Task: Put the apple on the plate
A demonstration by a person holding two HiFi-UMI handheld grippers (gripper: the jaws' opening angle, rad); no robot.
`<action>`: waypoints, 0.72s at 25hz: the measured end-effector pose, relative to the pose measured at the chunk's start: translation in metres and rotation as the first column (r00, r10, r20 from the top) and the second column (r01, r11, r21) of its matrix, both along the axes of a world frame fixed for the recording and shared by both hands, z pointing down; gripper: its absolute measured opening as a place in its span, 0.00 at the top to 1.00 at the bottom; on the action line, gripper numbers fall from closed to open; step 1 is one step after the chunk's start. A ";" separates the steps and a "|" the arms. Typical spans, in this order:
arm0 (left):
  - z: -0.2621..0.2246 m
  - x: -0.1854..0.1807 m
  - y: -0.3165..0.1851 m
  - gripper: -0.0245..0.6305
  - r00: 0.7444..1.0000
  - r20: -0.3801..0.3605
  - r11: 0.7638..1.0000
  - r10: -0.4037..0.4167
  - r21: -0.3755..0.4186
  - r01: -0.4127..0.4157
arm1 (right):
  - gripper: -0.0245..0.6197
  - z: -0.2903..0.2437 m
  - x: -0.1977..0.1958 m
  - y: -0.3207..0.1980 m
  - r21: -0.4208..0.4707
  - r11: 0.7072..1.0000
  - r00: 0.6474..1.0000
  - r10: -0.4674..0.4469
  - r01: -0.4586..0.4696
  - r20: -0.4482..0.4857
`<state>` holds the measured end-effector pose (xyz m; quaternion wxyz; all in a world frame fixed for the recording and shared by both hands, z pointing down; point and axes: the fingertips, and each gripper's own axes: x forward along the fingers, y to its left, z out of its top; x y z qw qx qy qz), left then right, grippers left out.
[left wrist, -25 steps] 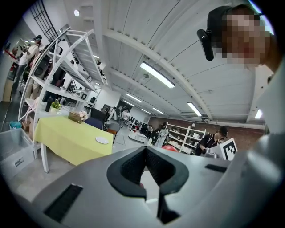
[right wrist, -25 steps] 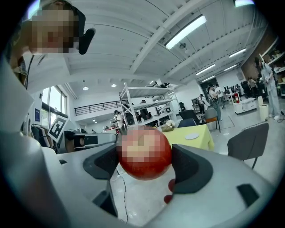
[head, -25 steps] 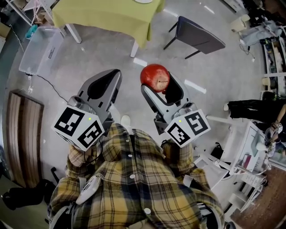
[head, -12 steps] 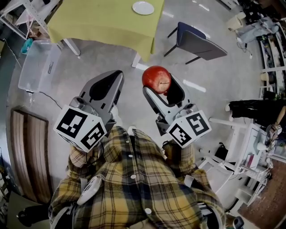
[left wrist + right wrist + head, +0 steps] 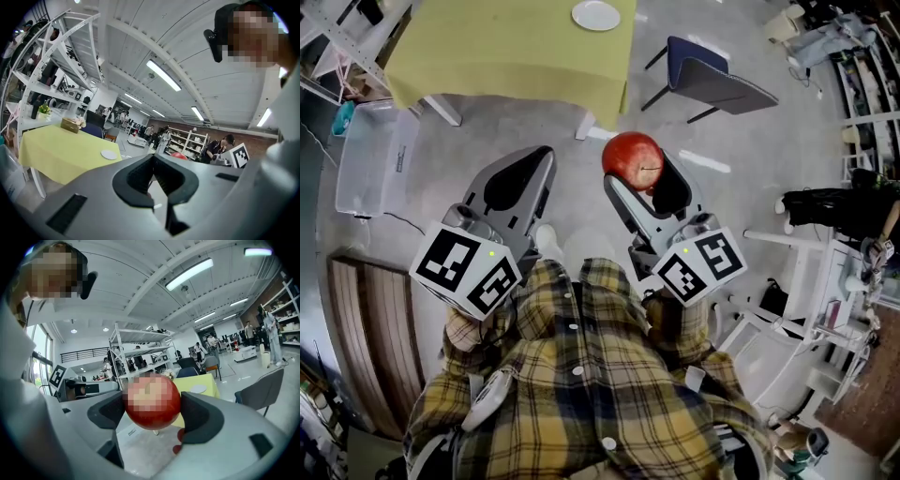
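A red apple (image 5: 632, 157) is held between the jaws of my right gripper (image 5: 637, 167), out in front of my plaid shirt and above the floor. In the right gripper view the apple (image 5: 152, 404) fills the gap between the dark pads (image 5: 201, 416). My left gripper (image 5: 521, 176) is alongside at the left, jaws together and holding nothing. The white plate (image 5: 596, 15) lies on a yellow-green table (image 5: 516, 52) far ahead. The left gripper view shows the plate (image 5: 108, 154) too, and so does the right gripper view, with the plate (image 5: 198, 389) just past the apple.
A dark chair (image 5: 712, 80) stands to the right of the table. A clear plastic bin (image 5: 370, 155) sits on the floor at left, near a wooden bench (image 5: 361, 328). White racks and clutter (image 5: 825, 309) line the right side. Grey floor lies between me and the table.
The table and plate have come further into view at the top, and the floor has slid back beneath me. Both grippers keep their pose, with the apple still held.
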<state>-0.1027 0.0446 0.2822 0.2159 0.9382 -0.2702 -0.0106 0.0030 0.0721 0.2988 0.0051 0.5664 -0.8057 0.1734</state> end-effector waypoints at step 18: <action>0.013 0.044 -0.101 0.95 1.000 0.016 1.000 -0.003 -0.016 0.004 | 0.41 0.012 0.046 -0.100 -0.023 1.000 1.000 0.009 -0.009 0.010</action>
